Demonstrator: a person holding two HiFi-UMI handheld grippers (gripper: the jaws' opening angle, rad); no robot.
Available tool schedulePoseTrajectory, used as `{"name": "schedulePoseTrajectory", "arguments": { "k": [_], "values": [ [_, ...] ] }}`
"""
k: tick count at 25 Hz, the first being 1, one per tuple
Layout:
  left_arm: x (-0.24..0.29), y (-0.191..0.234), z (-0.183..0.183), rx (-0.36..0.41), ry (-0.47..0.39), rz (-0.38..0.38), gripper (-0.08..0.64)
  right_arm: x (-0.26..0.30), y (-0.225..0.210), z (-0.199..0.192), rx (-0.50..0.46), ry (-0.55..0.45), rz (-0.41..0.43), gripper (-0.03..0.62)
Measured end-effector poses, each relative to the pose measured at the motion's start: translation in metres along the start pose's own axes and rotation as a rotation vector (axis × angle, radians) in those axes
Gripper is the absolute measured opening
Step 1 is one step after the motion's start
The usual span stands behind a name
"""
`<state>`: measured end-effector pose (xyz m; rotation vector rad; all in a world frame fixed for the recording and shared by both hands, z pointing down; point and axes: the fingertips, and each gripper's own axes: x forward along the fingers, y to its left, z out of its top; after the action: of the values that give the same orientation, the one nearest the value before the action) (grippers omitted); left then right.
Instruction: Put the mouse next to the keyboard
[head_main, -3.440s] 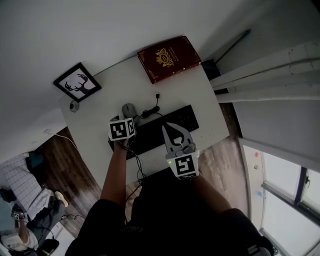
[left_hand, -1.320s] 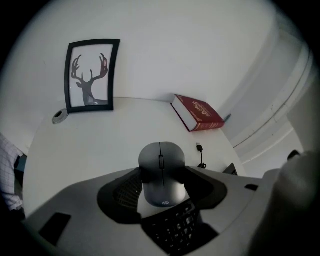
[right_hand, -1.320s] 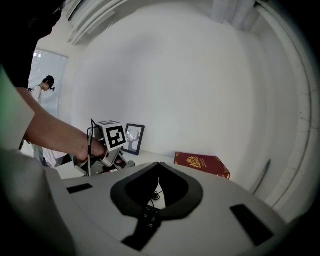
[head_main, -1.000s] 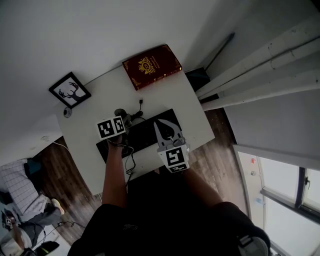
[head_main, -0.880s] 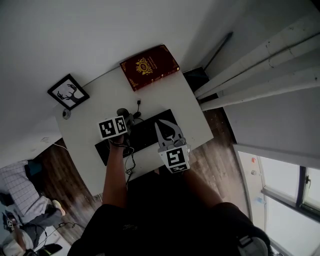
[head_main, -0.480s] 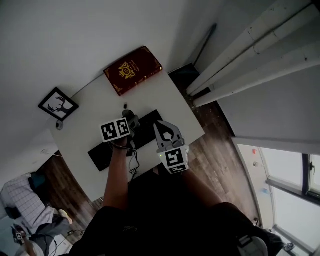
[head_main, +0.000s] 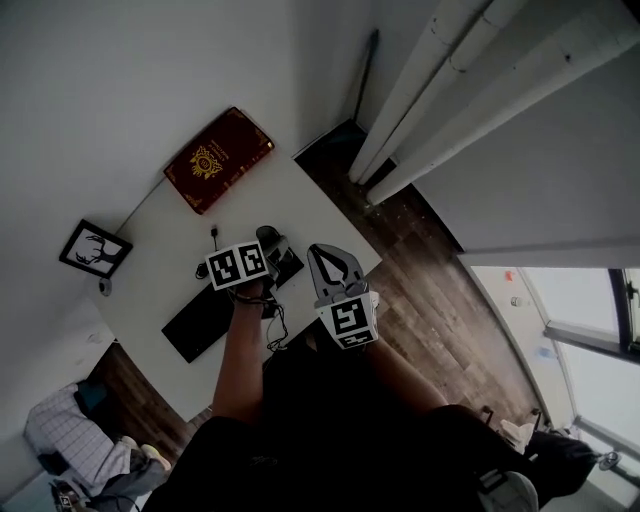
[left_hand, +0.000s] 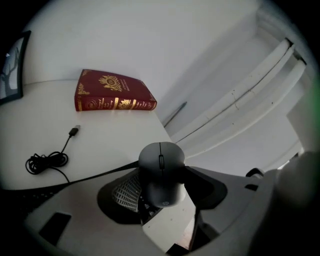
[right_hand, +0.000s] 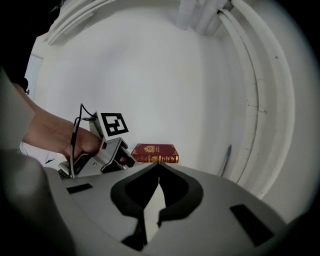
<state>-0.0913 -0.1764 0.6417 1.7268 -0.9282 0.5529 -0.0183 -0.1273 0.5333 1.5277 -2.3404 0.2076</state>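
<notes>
My left gripper (left_hand: 164, 191) is shut on the grey mouse (left_hand: 161, 165), its jaws against the mouse's two sides. In the head view the mouse (head_main: 270, 240) sits at the right end of the black keyboard (head_main: 195, 330), close to the white table's right edge (head_main: 335, 225). Whether it touches the table I cannot tell. My right gripper (head_main: 322, 252) hovers just right of it, over the table's front right corner. Its jaws are shut with nothing between them (right_hand: 159, 166).
A red book with gold print (head_main: 218, 160) lies at the table's back right corner. A framed deer picture (head_main: 93, 248) stands at the back left. A loose black USB cable (left_hand: 50, 160) is coiled behind the keyboard. Wooden floor (head_main: 430, 290) lies beyond the table edge.
My left gripper has carried the mouse to the right, from behind the keyboard's left part to its right end. The right gripper moved right too and stayed shut. The head view swung.
</notes>
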Motion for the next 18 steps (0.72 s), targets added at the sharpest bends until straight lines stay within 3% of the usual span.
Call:
{"name": "schedulePoseTrajectory", "arguments": {
  "k": [8, 18],
  "values": [
    [0.037, -0.034, -0.011, -0.062, 0.027, -0.030, 0.264, -0.016, -0.044, -0.011, 0.008, 0.004, -0.023, 0.020],
    [0.068, -0.038, -0.017, -0.124, 0.057, 0.001, 0.264, -0.011, -0.071, -0.018, 0.019, 0.007, -0.005, 0.020]
  ]
}}
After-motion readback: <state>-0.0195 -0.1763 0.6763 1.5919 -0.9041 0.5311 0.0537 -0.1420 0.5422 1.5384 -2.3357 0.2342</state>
